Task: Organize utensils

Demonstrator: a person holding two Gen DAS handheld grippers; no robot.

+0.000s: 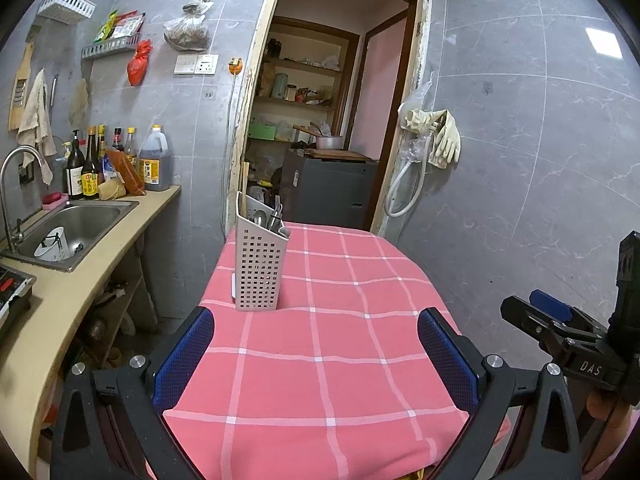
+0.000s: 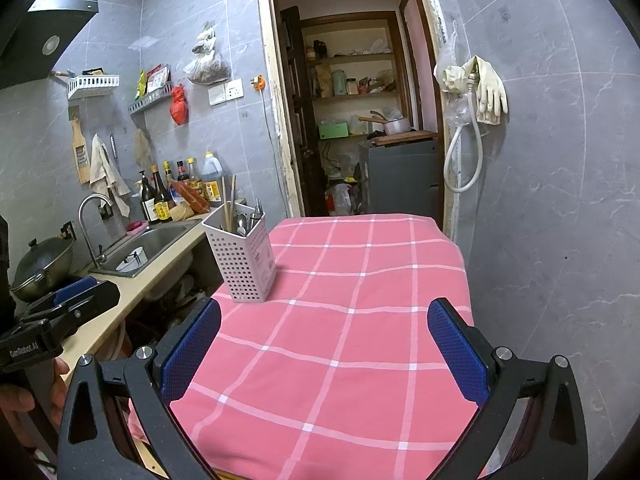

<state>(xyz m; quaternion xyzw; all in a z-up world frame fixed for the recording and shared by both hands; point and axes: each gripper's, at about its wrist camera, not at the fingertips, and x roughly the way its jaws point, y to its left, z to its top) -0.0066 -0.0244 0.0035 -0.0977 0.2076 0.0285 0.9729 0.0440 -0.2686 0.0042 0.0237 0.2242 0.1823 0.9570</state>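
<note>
Two grippers (open), one caddy

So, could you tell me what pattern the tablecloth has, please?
Pink with white grid lines, a check; the tablecloth shows best in the right wrist view.

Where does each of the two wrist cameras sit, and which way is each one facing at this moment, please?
Left wrist: on the left gripper, open, facing along the pink-checked table toward the doorway; right gripper shows at right.
Right wrist: on the right gripper, open, facing the same way; left gripper shows at left.
Shared: table, white utensil holder, sink, doorway.
</note>
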